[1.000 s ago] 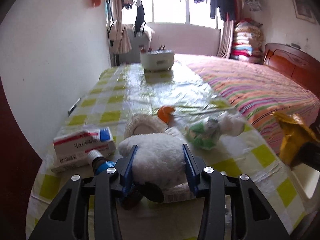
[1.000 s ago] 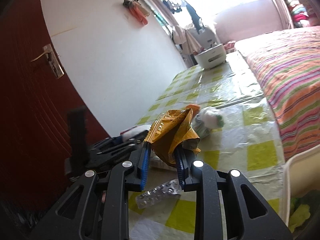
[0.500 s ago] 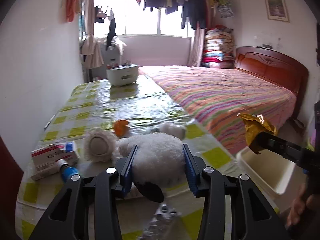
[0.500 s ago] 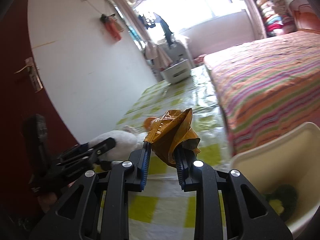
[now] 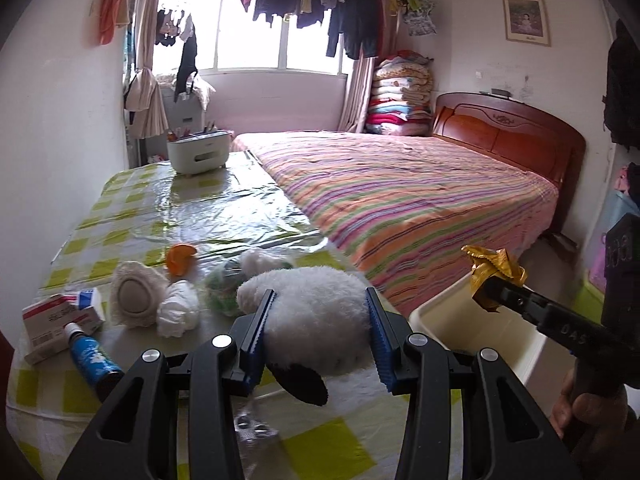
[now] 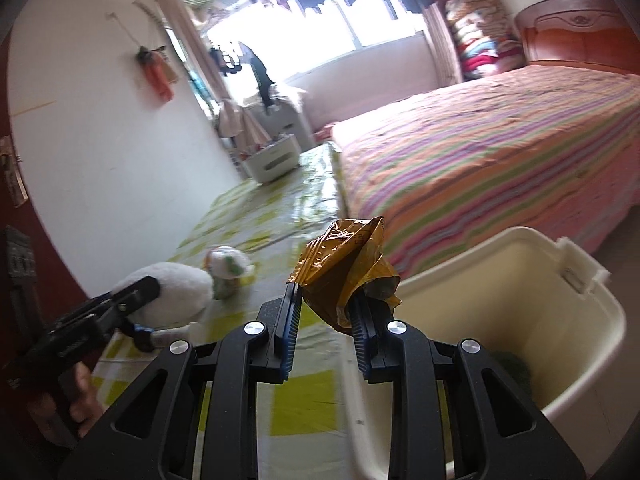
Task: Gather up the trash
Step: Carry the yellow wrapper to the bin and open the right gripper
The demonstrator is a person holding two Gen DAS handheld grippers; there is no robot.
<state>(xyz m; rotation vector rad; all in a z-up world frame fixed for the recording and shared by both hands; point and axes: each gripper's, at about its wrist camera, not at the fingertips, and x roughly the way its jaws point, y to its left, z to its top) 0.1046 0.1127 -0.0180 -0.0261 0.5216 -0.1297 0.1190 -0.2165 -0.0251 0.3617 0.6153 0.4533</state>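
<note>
The right tool [image 6: 326,330] was clamped nearly shut on a crumpled gold wrapper [image 6: 348,264], which hung just above the near rim of the cream bin [image 6: 520,304] — over the edge, not clearly over the opening. The bin stood off the corner of the worktop [image 5: 192,208], between it and the striped bed [image 5: 400,192], with something dark green already at its bottom.

The left tool [image 5: 318,336] was closed part-way on a white plush toy [image 5: 308,300], its 2 blue pads pressing the fur on either side. The toy was above the worktop edge beside the bin; whether it rested there or was lifted could not be told.

Risks, as a judgement:
- Releasing now could drop the wrapper onto the rim or the floor beside the bin, since light foil drifts and the tool had not cleared the rim.
- The foil was wedged between the pads, so it might cling to 1 pad on opening.
- The plush toy was probably no trash — carried toward the bin, it could end up inside by mistake.
- A tissue wad [image 5: 178,314], an orange peel [image 5: 180,258] and a blister pack [image 5: 252,426] lay on the worktop near the bin side; a sweep of the left tool could knock them off.
</note>
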